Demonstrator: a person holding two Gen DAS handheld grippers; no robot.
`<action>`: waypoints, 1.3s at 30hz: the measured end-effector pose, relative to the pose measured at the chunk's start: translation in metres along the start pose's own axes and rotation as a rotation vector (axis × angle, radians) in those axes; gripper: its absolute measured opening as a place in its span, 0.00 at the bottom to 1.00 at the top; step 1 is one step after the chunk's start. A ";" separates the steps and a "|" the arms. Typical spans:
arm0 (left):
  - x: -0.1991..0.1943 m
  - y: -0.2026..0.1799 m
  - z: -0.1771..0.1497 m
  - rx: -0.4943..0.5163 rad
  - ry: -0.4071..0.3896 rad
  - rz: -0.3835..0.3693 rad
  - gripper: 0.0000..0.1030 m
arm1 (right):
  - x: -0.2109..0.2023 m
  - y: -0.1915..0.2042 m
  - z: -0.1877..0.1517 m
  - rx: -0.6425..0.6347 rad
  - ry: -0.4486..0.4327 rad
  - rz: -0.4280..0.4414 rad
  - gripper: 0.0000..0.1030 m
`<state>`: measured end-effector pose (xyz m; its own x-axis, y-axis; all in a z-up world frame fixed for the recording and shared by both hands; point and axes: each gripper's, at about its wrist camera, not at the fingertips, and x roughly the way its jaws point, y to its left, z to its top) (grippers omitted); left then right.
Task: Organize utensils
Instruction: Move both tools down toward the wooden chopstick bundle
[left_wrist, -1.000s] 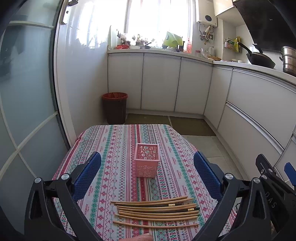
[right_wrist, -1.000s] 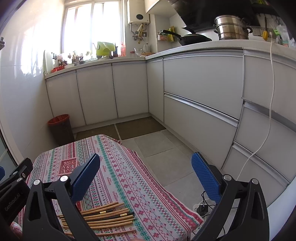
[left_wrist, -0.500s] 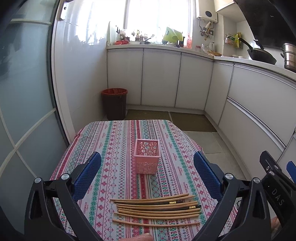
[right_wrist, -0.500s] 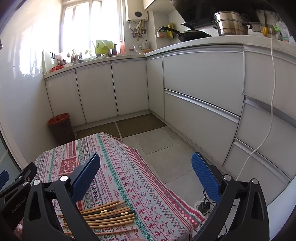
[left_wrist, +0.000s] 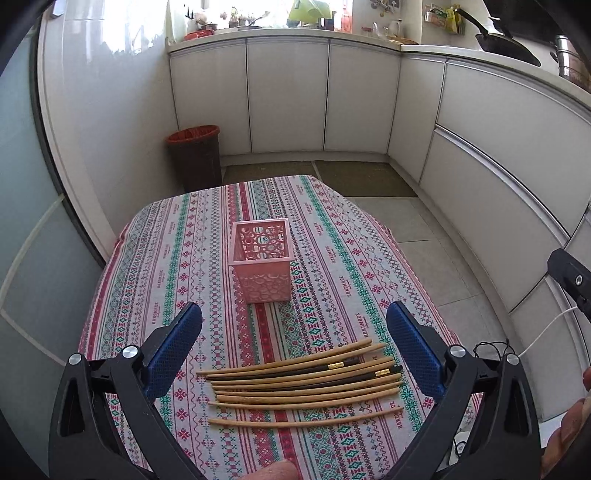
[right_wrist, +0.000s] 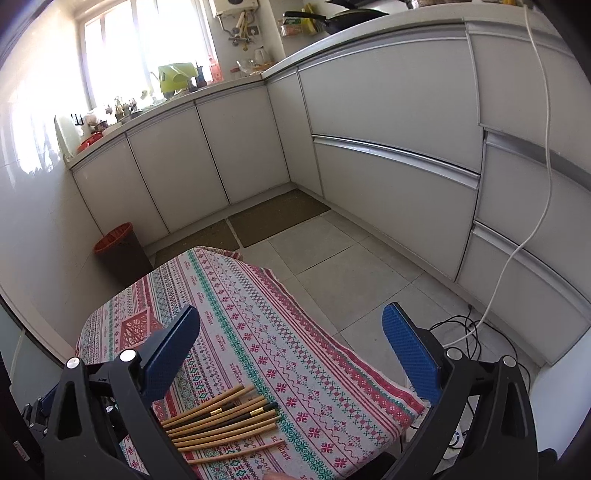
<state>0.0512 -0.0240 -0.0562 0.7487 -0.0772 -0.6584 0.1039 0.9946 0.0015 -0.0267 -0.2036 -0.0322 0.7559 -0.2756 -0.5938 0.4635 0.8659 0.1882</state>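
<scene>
patterned tablecloth, pink holder, chopsticks, white kitchen cabinets

You have a loose row of bamboo and dark chopsticks lying flat on the near side; farther back stands the pink perforated holder, upright.

The chopsticks lie side by side across the tabletop near its front edge, closer to the right edge than the left. The holder stands upright behind them, about midway between the side edges. Beyond the far left corner, a bin stands on the floor.
</scene>
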 end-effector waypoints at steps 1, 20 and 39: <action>-0.001 0.000 0.000 0.004 0.011 0.004 0.93 | 0.000 -0.001 0.000 -0.004 -0.003 -0.008 0.94; -0.011 0.004 0.006 0.009 -0.026 0.050 0.93 | 0.000 0.010 -0.006 -0.105 -0.022 -0.071 0.94; 0.068 -0.017 -0.003 0.171 0.271 -0.065 0.93 | 0.027 0.001 -0.011 -0.102 0.104 -0.121 0.94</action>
<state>0.0980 -0.0463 -0.1030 0.5380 -0.0961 -0.8375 0.2718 0.9602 0.0644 -0.0112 -0.2052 -0.0568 0.6428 -0.3404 -0.6863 0.4952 0.8682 0.0332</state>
